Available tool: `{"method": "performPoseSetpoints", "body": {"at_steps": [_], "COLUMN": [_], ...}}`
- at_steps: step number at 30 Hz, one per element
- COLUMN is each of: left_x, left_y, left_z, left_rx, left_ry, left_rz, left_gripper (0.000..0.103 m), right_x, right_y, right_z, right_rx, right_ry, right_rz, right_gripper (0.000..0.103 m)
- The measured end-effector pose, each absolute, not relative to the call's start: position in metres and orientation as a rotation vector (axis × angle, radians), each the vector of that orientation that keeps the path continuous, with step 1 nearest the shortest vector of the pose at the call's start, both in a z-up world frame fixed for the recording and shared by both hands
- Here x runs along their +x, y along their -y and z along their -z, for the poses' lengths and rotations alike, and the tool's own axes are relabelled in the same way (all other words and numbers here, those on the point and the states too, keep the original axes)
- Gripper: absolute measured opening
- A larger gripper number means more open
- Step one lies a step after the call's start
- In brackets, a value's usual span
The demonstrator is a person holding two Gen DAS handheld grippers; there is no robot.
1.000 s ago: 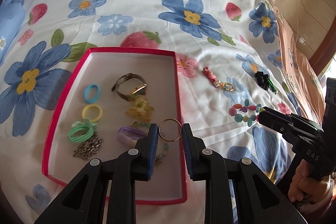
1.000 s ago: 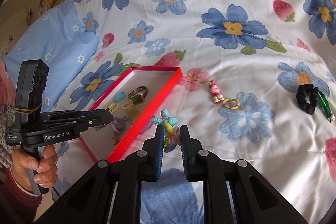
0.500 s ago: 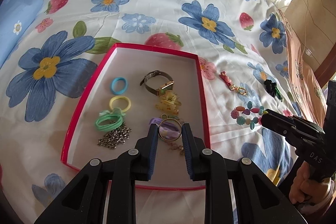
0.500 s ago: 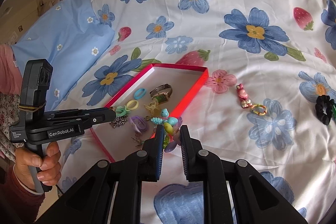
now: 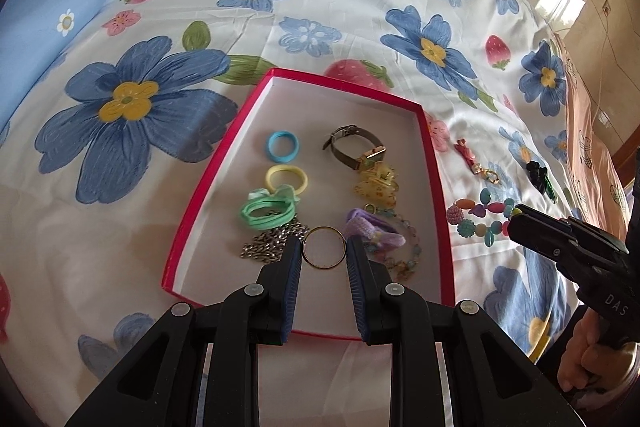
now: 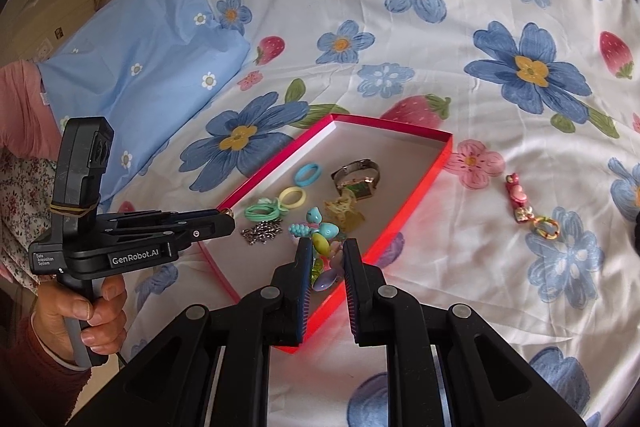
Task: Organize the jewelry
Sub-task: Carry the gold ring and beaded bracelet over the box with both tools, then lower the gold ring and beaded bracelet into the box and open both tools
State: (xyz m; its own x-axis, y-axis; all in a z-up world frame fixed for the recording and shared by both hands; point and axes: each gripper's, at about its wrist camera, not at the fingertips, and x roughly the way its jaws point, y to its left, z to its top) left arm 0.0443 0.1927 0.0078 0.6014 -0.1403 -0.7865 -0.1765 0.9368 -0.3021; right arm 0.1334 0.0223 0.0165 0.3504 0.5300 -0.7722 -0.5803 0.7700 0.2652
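A red-rimmed tray (image 5: pixel 434 187) with a white floor lies on the flowered bedsheet. In it are hair ties, a green band (image 5: pixel 268 211), a chain (image 5: pixel 270 245), a watch (image 5: pixel 354 147), a yellow claw clip (image 5: pixel 376 187) and a purple tie (image 5: pixel 370 231). My left gripper (image 5: pixel 323 247) is shut on a thin gold ring (image 5: pixel 306 251), held over the tray's near part. My right gripper (image 6: pixel 324 255) is shut on a colourful bead bracelet (image 6: pixel 320 237), above the tray's near right rim (image 6: pixel 404 211). The left wrist view shows that bracelet (image 5: pixel 478 217) hanging from the right gripper (image 5: pixel 516 223).
A pink keychain (image 6: pixel 528 213) and a black scrunchie (image 5: pixel 538 173) lie on the sheet right of the tray. A blue pillow (image 6: pixel 132 67) sits at the far left. A person's hand (image 6: pixel 80 311) holds the left gripper's handle. The bed's edge runs along the right.
Both grippers have moved left. The ring went from above the tray's right rim to over its floor near the chain. The bracelet came from beside the tray to over its rim.
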Motion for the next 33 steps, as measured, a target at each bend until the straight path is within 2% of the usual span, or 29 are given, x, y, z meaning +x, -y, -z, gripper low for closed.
{"method": "performPoseSetpoints", "body": {"at_steps": [11,33], "left_x": [0.041,0.071], "left_y": [-0.202,-0.199], "left_z": [0.003,0.044], "left_rx": [-0.361,-0.308], "left_ry": [-0.945,-1.033], "left_rz": [-0.055,-0.091], "left_gripper": [0.022,0.022], "right_x": [0.131,0.151], "right_y": [-0.046,-0.065], "right_z": [-0.005,0.055], "right_rx": [-0.075,-0.091], "right_ry": [-1.009,-1.152], "right_rz": [-0.768,-0.755], "right_gripper": [0.015,0.015]}}
